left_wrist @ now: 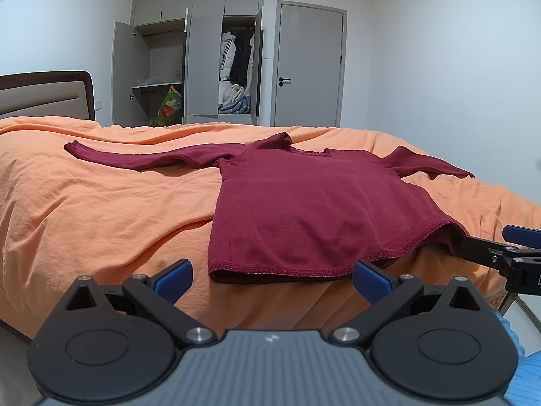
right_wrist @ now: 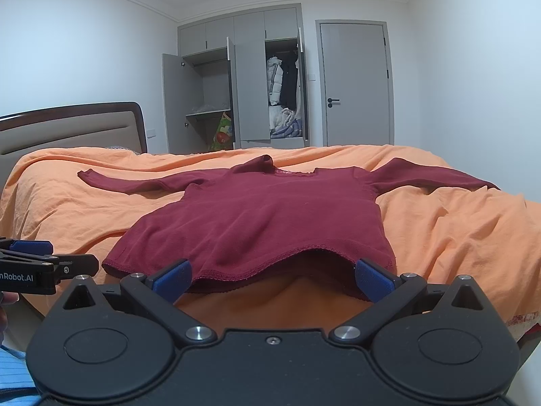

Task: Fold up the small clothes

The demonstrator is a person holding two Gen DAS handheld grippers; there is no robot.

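A maroon long-sleeved shirt point(left_wrist: 304, 209) point(right_wrist: 267, 216) lies flat on the orange bedspread point(left_wrist: 101, 209) point(right_wrist: 456, 237). Both sleeves are spread out sideways, and the hem faces me at the bed's near edge. My left gripper point(left_wrist: 274, 280) is open just in front of the hem's left part, its blue pads point(left_wrist: 175, 279) wide apart with nothing held. In the right wrist view, the left gripper point(right_wrist: 67, 253) shows at the left edge. My right gripper point(right_wrist: 273, 280) is open at the hem's right part, pads point(right_wrist: 373, 280) level with the hem edge. It also appears as the right gripper point(left_wrist: 487, 238) beside the shirt's right hem corner.
A padded headboard point(left_wrist: 44, 96) stands at the left. Behind the bed are a grey wardrobe point(left_wrist: 203, 61) with open doors and hanging clothes, and a closed grey door point(left_wrist: 307, 67). A person's light blue sleeve point(left_wrist: 520, 379) is at the lower right. The bedspread is wrinkled.
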